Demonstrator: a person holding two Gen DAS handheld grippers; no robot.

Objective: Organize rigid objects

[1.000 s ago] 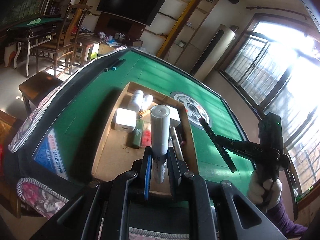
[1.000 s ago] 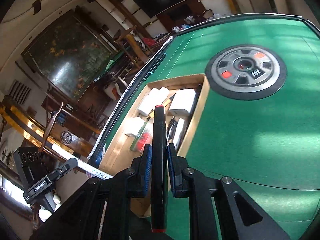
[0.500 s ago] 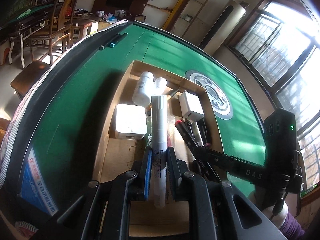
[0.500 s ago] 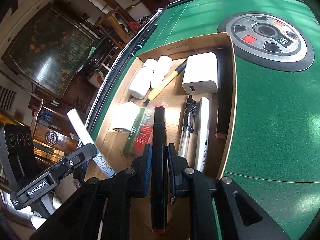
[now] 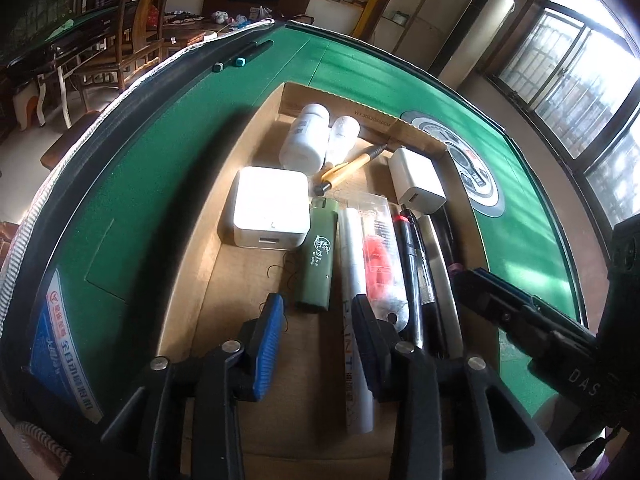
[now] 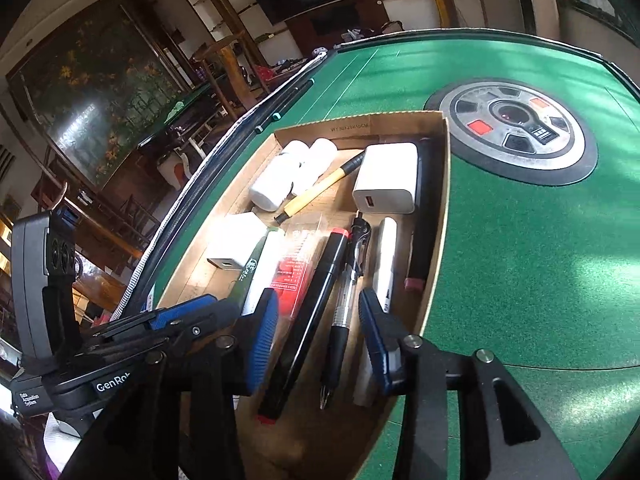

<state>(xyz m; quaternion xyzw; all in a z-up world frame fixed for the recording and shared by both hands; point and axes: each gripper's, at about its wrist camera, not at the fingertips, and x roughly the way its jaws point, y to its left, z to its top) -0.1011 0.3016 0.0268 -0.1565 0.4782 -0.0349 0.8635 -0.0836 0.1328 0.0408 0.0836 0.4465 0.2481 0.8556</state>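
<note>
Left gripper (image 5: pixel 318 334), jaws opening, over the box (image 5: pixel 188 264); white marker (image 5: pixel 354 320) lies loose by its right pad. Right gripper (image 6: pixel 318 340) opening over black marker (image 6: pixel 308 316).

Both wrist views close above shared cardboard tray (image 5: pixel 224 264)

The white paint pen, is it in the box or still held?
In the box. The white paint pen lies flat in the cardboard box, the left tool opening around it.
</note>
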